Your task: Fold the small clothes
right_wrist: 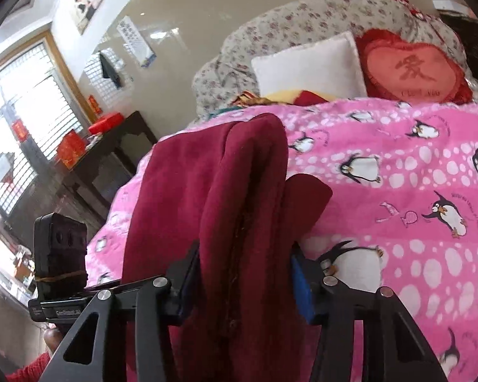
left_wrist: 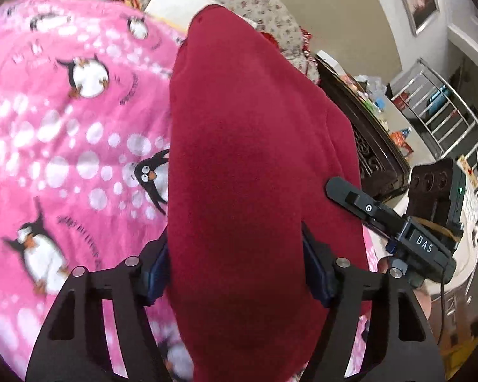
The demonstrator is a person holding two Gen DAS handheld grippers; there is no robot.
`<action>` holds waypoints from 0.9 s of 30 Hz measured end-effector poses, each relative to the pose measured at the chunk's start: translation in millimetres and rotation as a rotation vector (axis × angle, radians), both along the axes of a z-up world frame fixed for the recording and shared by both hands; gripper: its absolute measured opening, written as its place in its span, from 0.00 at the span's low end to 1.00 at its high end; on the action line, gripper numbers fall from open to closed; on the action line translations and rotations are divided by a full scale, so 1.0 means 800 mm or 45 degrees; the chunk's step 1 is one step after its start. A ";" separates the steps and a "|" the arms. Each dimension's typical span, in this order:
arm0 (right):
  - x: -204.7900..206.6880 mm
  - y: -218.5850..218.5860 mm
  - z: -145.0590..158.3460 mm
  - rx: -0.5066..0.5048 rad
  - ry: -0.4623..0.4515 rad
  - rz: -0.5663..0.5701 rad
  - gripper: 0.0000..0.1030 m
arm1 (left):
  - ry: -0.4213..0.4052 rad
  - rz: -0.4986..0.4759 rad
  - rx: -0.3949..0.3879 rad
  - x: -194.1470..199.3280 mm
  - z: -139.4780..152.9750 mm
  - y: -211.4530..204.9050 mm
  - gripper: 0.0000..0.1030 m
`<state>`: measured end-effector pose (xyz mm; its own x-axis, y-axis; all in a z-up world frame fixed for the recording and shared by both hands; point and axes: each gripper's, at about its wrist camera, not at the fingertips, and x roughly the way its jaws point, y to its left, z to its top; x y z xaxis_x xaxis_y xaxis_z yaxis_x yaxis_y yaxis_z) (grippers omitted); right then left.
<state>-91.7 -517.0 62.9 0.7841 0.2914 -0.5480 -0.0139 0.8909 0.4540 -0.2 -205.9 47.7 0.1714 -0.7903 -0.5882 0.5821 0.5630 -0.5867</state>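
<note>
A dark red fleece garment [left_wrist: 255, 146] hangs over a pink penguin-print blanket [left_wrist: 63, 127] on a bed. My left gripper [left_wrist: 235, 267] is shut on the garment's near edge, the cloth filling the space between its blue pads. My right gripper [right_wrist: 243, 273] is shut on a bunched, folded part of the same garment [right_wrist: 213, 191], which rises in thick folds in front of the camera above the pink blanket [right_wrist: 398, 175]. The right gripper's body [left_wrist: 398, 222] shows at the right in the left wrist view.
A white pillow [right_wrist: 312, 63] and a red heart cushion [right_wrist: 414, 67] lie at the bed's head against a floral cover [right_wrist: 302, 12]. A dark wooden side table [right_wrist: 118, 146] holds red boxes. A dark carved cabinet [left_wrist: 366, 133] and metal railing [left_wrist: 446, 111] stand to the right.
</note>
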 end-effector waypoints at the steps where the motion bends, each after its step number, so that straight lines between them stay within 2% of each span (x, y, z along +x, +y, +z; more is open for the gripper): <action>1: -0.009 0.007 0.007 0.017 -0.010 0.015 0.48 | -0.012 0.000 0.002 -0.009 0.008 0.011 0.68; 4: -0.036 0.034 0.025 0.052 -0.001 0.069 0.47 | -0.012 -0.010 -0.007 -0.036 0.031 0.048 0.68; 7: -0.060 0.061 0.028 0.109 0.032 0.118 0.47 | 0.025 -0.015 0.057 -0.061 0.046 0.084 0.68; 10: -0.080 0.089 0.006 0.170 0.086 0.148 0.47 | 0.082 -0.019 0.099 -0.077 0.044 0.115 0.68; 12: -0.084 0.109 -0.021 0.166 0.135 0.146 0.48 | 0.115 -0.003 0.135 -0.087 0.027 0.136 0.68; 15: -0.076 0.127 -0.049 0.035 0.216 0.112 0.56 | 0.119 0.042 0.233 -0.095 -0.008 0.147 0.69; 17: -0.077 0.128 -0.046 0.010 0.235 0.089 0.56 | 0.071 0.090 0.235 -0.101 -0.011 0.156 0.74; 19: -0.090 0.129 -0.021 -0.018 0.180 0.099 0.57 | 0.003 0.115 0.253 -0.108 0.001 0.164 0.77; 22: -0.107 0.142 0.012 -0.172 0.072 0.137 0.57 | -0.120 0.158 0.296 -0.119 0.023 0.175 0.77; 25: -0.112 0.174 0.021 -0.293 0.037 0.279 0.55 | -0.186 0.211 0.329 -0.121 0.027 0.179 0.77; 27: -0.112 0.193 0.012 -0.370 0.051 0.335 0.49 | -0.189 0.228 0.345 -0.118 0.015 0.178 0.77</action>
<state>-181.2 -362.7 72.6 0.6796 0.3077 -0.6660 -0.2462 0.9508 0.1881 -94.6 -63.5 59.6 0.3925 -0.5589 -0.7304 0.5281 0.7872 -0.3185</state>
